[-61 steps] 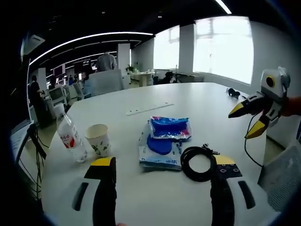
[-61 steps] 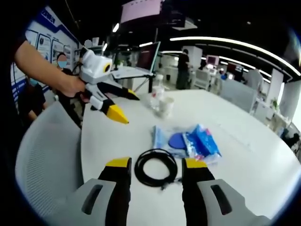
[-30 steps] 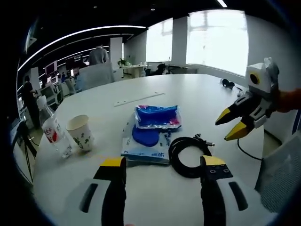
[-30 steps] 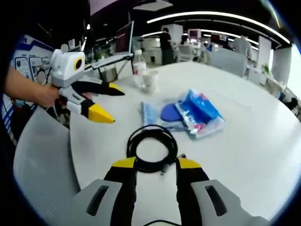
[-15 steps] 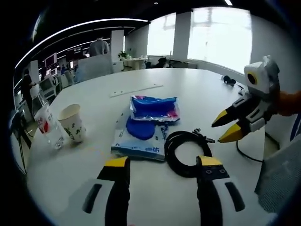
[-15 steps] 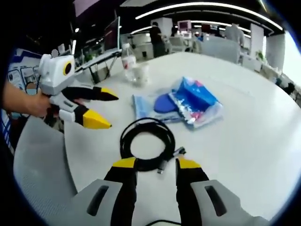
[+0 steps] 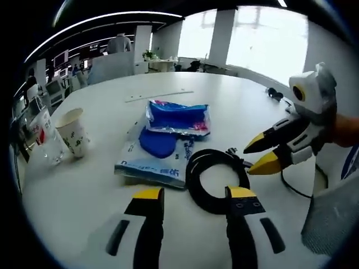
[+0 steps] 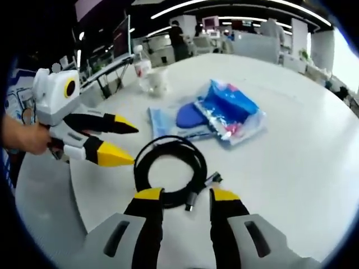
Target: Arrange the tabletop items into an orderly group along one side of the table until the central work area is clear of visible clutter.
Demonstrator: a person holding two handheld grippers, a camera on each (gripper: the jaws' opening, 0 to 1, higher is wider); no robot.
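A coiled black cable (image 7: 193, 179) lies on the white table (image 7: 84, 185), just ahead of my left gripper (image 7: 194, 196), which is open and holds nothing. Beyond the coil lie a flat blue-and-white pack (image 7: 148, 162) and a shiny blue packet (image 7: 176, 117) resting on it. My right gripper (image 7: 255, 157) reaches in from the right, its yellow tips apart beside the coil. In the right gripper view the cable (image 8: 197, 165) has its near edge between the open jaws of my right gripper (image 8: 186, 195). The left gripper (image 8: 128, 144) points at the coil from the left. The blue packet (image 8: 230, 109) lies further off.
A paper cup (image 7: 72, 131) and a plastic bottle (image 7: 42, 137) stand together near the table's left edge; the cup (image 8: 157, 81) and bottle (image 8: 141, 70) are at the far side in the right gripper view. A thin cord (image 7: 294, 188) trails off the right edge. Office desks and people stand beyond.
Both grippers have closed in on the cable coil from opposite sides, and the jaws of each stand closer together than two seconds ago. The table items have not moved.
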